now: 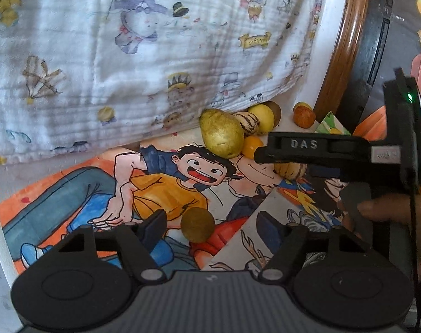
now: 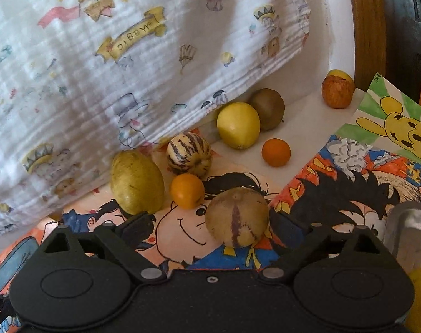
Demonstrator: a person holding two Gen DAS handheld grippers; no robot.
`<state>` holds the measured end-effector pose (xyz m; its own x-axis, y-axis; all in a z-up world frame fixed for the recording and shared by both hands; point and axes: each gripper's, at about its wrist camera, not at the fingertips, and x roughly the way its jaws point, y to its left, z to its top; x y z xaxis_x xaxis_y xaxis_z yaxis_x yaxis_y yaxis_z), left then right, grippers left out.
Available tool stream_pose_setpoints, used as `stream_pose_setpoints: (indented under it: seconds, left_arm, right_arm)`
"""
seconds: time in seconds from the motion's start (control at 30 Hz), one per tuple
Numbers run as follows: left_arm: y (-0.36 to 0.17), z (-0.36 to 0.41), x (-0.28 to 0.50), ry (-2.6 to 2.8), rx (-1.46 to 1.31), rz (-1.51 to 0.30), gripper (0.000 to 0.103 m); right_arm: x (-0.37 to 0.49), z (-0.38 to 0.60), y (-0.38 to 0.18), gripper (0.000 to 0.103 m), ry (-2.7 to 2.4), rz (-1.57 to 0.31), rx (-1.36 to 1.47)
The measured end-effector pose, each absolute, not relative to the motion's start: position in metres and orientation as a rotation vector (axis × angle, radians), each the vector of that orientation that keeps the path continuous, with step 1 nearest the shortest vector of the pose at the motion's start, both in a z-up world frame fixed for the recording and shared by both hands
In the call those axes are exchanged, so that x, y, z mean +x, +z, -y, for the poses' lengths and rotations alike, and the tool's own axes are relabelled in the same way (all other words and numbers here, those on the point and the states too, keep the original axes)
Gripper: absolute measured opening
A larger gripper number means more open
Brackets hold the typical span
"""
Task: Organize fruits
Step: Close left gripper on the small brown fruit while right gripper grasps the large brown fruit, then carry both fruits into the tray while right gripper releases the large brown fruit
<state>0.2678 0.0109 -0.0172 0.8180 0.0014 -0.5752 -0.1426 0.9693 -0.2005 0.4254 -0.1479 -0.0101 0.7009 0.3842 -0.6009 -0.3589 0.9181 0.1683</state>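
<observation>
Soft, even daylight across both wrist views — no hard glare. The white printed cloth point(image 1: 154, 55) shows gentle grey shading in its folds. Heavy fisheye bending curves the wooden rim point(image 2: 368, 27), corners go black, and the near gripper bodies sit dark, slightly soft.

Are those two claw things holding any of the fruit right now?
No. A brown round fruit sits between the left gripper's open jaws, a pale striped fruit between the right gripper's; neither is gripped.
</observation>
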Motion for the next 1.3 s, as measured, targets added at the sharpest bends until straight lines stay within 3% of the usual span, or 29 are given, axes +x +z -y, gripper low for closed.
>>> stream_pose_setpoints:
  seconds: [0.13, 0.5, 0.67, 0.8, 1.3]
  left_arm:
    - [-0.018, -0.010, 0.267, 0.094, -0.229, -0.610, 0.070]
    - [-0.018, -0.010, 0.267, 0.144, -0.218, -0.611, 0.044]
    - [-0.018, -0.008, 0.268, 0.152, -0.208, -0.616, 0.037]
    - [-0.018, -0.012, 0.268, 0.124, -0.234, -0.617, 0.029]
    - [-0.018, -0.026, 0.266, 0.059, -0.311, -0.622, 0.028]
  right_arm:
    - [0.432, 0.145, -0.013, 0.083, 0.399, -0.702, 0.033]
    - [0.433, 0.148, -0.014, 0.065, 0.347, -0.707, 0.037]
    - [0.433, 0.146, -0.014, 0.052, 0.307, -0.704, 0.016]
    - [0.428, 0.146, -0.013, 0.051, 0.304, -0.705, -0.005]
    - [0.377, 0.140, 0.003, 0.050, 0.387, -0.770, 0.006]
